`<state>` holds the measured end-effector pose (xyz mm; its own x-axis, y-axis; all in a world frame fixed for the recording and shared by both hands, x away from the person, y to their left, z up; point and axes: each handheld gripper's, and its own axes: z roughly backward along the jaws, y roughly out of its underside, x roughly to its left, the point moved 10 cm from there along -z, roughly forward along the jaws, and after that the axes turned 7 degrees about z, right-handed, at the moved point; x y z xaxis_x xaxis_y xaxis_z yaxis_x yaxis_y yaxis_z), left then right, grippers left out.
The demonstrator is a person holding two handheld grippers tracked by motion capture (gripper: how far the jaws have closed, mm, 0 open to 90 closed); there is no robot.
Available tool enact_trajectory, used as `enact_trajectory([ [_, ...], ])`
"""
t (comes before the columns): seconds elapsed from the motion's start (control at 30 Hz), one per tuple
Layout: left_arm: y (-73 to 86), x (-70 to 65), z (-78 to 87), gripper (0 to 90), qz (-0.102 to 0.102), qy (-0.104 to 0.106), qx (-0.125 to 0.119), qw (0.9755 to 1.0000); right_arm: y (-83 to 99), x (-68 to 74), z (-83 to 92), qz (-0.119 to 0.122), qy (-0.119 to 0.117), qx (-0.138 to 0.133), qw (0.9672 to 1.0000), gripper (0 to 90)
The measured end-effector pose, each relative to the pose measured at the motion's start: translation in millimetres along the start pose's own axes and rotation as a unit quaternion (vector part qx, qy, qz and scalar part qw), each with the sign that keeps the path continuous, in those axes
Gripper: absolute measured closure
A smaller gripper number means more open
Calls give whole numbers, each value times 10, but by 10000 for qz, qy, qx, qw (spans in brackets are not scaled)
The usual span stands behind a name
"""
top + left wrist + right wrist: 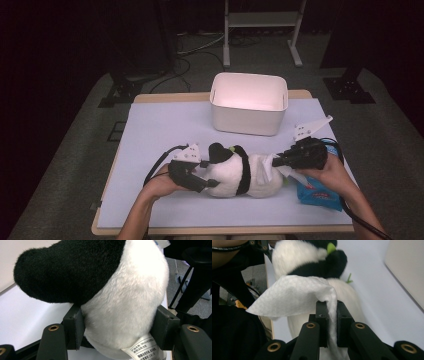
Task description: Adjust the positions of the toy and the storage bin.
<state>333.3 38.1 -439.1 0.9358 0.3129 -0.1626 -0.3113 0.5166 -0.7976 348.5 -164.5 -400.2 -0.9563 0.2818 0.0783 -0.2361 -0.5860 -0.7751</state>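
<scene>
A black-and-white panda plush (235, 172) lies on its side on the pale mat (160, 125). My left gripper (210, 175) comes in from the left and is shut on the plush's white body (120, 302), with a pad pressing on each side (75, 327). A sewn-in label (145, 350) hangs below the grip. My right gripper (275, 161) holds a white wipe (265, 167) against the plush's right end. Its jaws are shut on the wipe (292, 295), which folds over to the left in front of the plush (299, 255).
A white rectangular bin (248, 102) stands at the back middle of the table. A blue wipe pack (320, 192) lies under the right hand near the mat's right edge. Dark floor, cables and stand legs surround the table.
</scene>
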Motion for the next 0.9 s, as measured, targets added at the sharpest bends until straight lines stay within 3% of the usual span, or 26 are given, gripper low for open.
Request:
enact_trajectory([
  [0.2,15,8,2,363,28,6,-12,10000,-156,38,-127,164,-62,20,9998,819],
  [0.63,24,11,5,356,25,42,-24,10000,101,-60,38,-219,-11,-191,9996,820],
  [0.8,18,13,6,356,-4,35,0,10000,115,-71,67,-242,42,-148,9996,820],
  [0.9,17,9,5,356,-9,17,6,10000,40,-52,11,-119,-11,-111,9999,820],
])
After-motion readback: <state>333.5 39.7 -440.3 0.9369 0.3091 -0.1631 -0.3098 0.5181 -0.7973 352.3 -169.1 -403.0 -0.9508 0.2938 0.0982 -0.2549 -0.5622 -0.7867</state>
